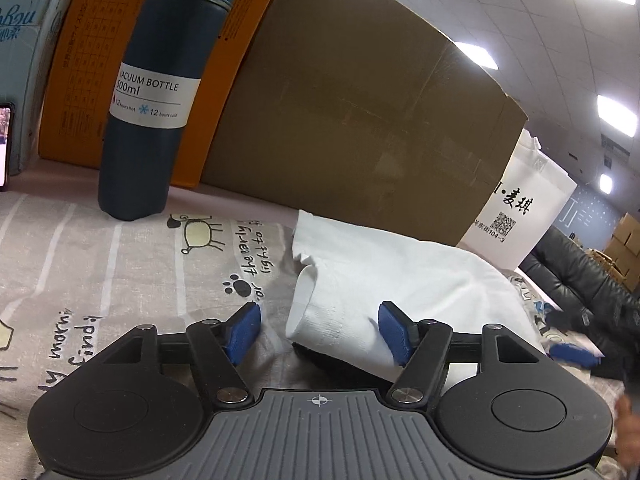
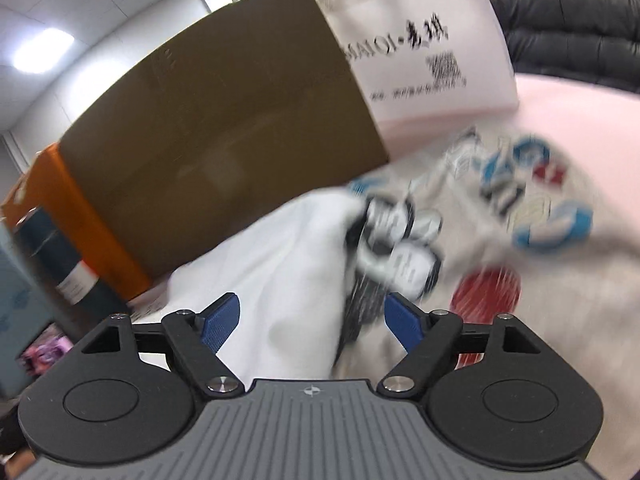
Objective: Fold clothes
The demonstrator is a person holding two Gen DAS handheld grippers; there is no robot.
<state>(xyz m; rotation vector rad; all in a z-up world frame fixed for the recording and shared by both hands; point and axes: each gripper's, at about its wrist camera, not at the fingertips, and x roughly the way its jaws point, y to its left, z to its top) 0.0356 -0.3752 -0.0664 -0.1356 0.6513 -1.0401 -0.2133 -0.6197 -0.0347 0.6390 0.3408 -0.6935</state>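
Note:
A white T-shirt (image 1: 384, 276) lies partly folded on the patterned bedsheet (image 1: 120, 272), plain back side up, a sleeve end near my fingers. My left gripper (image 1: 320, 330) is open, its blue pads either side of the sleeve hem, low over the cloth. In the right wrist view the shirt (image 2: 280, 264) shows a turned-over white part beside its colourful printed front (image 2: 500, 208). My right gripper (image 2: 310, 326) is open just above the fold edge. The right view is motion-blurred.
A dark blue vacuum bottle (image 1: 156, 92) stands at the back left. A large brown cardboard box (image 1: 360, 100), an orange box (image 1: 80, 60) and a white paper bag (image 1: 520, 208) line the back. A phone (image 1: 4, 144) leans at far left. A black sofa (image 1: 580, 280) stands to the right.

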